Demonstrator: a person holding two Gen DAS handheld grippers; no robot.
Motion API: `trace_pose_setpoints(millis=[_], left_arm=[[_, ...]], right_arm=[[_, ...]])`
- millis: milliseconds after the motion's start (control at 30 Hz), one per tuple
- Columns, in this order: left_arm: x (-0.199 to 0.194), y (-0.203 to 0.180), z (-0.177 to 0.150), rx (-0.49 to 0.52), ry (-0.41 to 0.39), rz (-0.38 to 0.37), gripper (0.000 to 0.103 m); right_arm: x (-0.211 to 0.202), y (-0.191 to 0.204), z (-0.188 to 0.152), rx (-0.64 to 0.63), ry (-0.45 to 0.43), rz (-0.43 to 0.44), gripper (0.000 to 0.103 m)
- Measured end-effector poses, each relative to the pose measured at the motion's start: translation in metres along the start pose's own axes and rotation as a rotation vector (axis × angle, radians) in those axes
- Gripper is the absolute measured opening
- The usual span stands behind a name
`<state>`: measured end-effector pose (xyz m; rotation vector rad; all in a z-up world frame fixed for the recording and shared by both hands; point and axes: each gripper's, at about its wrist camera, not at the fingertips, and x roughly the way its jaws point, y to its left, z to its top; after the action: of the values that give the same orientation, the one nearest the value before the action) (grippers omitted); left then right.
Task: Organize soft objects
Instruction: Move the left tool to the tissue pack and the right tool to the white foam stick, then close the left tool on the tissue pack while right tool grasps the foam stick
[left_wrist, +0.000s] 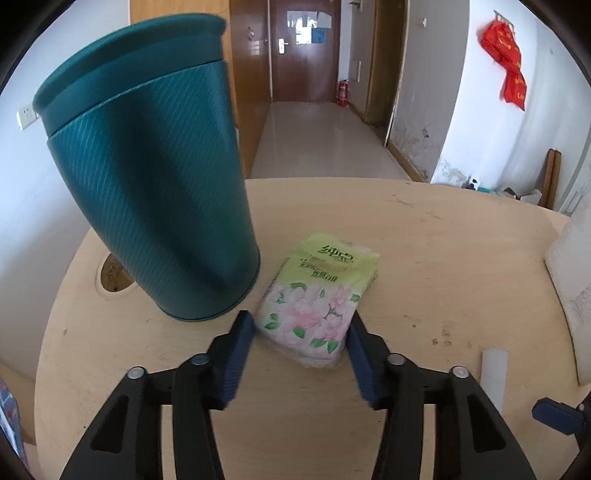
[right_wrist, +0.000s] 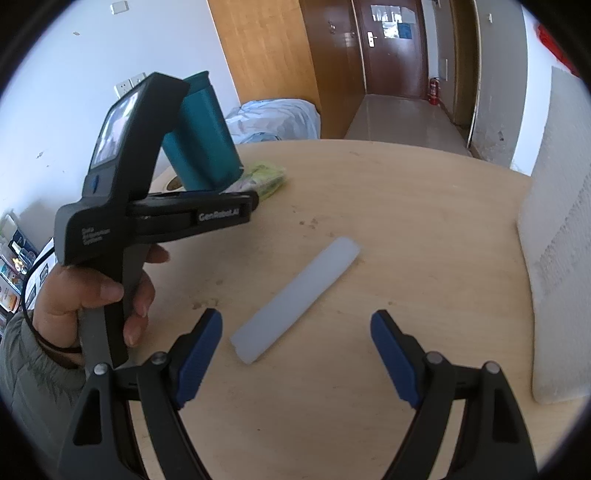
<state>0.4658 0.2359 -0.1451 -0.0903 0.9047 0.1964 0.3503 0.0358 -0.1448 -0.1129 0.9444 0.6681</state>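
Left gripper (left_wrist: 301, 325): low centre of the left wrist view, its blue pads on either side of the tissue pack's near end; whether they press the wrapper cannot be told.
Tissue pack (left_wrist: 319, 295): flowered, green-topped soft pack lying flat on the table at frame centre, just right of the bin's base.
Bin (left_wrist: 147, 177): tall teal container with a lid, filling the upper left of the left wrist view, standing on the table.
Right gripper (right_wrist: 295, 325): bottom of the right wrist view, jaws spread wide with nothing between the pads.
White strip (right_wrist: 295, 299): pale flat bar lying diagonally on the table, just beyond the right gripper's spread pads, apart from both.
Hand (right_wrist: 92, 295): at the left edge of the right wrist view, wrapped round the left gripper's handle.
Table (right_wrist: 406, 221): round, light wood, scuffed.
White block (right_wrist: 561, 258): foam-like slab at the right edge.
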Motion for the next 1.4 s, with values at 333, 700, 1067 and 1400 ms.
trace_pose_setpoints(millis=[333, 700, 1067, 1400], left_arm=[[0.0, -0.003, 0.0, 0.018, -0.023, 0.004, 0.034], [-0.006, -0.002, 0.0, 0.002, -0.035, -0.022, 0.027], [-0.022, 0.011, -0.006, -0.011, -0.062, -0.039, 0.027], [-0.044, 0.016, -0.012, -0.034, -0.099, -0.068, 0.026]], right_arm=[[0.009, 0.002, 0.002, -0.001, 0.018, -0.027, 0.086], [0.002, -0.003, 0.004, 0.009, 0.007, -0.065, 0.051], [-0.011, -0.014, 0.005, 0.027, -0.023, -0.022, 0.031], [-0.005, -0.013, 0.0, 0.055, 0.0, -0.03, 0.06]])
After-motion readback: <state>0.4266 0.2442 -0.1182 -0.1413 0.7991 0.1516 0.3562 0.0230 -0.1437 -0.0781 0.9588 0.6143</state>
